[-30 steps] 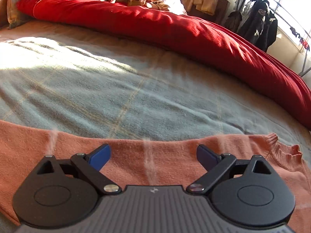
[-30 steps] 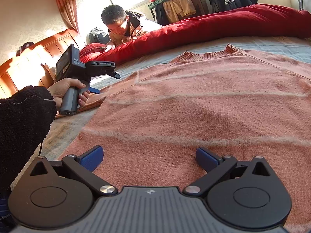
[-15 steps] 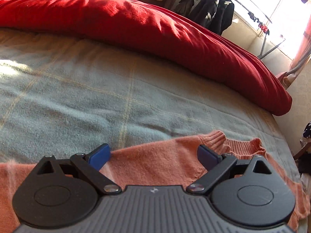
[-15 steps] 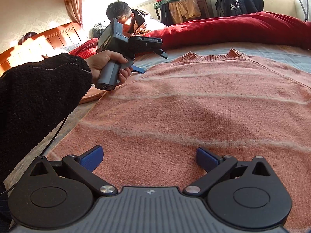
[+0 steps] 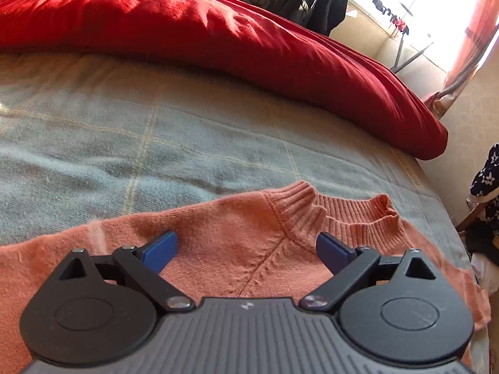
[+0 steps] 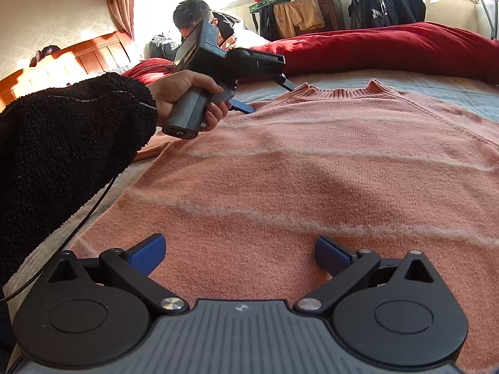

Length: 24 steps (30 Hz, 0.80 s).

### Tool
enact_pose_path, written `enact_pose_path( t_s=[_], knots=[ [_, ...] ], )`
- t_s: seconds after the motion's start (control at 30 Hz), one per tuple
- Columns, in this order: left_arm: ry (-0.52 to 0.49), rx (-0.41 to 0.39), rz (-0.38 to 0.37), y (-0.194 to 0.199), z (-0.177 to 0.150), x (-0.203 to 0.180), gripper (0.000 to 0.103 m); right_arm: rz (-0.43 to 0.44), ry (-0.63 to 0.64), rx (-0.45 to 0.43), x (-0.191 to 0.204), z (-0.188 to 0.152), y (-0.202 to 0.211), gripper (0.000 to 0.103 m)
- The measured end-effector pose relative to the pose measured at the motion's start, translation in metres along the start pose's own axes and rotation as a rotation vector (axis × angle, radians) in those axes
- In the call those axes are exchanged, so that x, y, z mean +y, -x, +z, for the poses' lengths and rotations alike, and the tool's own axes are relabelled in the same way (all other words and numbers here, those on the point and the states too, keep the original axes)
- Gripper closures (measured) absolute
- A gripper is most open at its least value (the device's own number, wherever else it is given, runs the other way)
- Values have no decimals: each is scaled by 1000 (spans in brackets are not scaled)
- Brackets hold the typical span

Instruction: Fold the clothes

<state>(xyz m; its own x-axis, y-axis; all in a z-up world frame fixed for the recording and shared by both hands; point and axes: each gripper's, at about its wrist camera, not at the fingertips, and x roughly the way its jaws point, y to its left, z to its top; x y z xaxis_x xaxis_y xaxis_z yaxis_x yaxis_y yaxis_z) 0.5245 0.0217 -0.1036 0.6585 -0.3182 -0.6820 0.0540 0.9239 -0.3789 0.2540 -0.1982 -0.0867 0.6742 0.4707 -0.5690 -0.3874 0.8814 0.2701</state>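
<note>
both jaws wide over flat sweater (image 6: pixel 312 171)

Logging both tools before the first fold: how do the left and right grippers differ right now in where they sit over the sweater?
The left gripper sits at the shoulder seam beside the ribbed collar; the right gripper sits over the striped body near the hem. The left points toward the red duvet across the blanket; the right points up the sweater toward the collar. Both are open, holding nothing.
</note>
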Motion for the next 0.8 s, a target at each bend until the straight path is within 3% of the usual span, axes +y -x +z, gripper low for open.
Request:
enact_pose_path(
  t_s=[0.23,0.4,0.57,0.8],
  knots=[
    [-76,15,73,59,9,-2,7,43,-67,-3,-10,2,5,0],
    [-59,38,99,98,8,33,6,52,-94,-3,-13,3,6,0],
    [89,40,184,115,-7,102,6,30,-71,3,-8,3,4,0],
    [292,-76,207,166,-26,202,7,-1,-32,3,-3,1,1,0]
  ],
)
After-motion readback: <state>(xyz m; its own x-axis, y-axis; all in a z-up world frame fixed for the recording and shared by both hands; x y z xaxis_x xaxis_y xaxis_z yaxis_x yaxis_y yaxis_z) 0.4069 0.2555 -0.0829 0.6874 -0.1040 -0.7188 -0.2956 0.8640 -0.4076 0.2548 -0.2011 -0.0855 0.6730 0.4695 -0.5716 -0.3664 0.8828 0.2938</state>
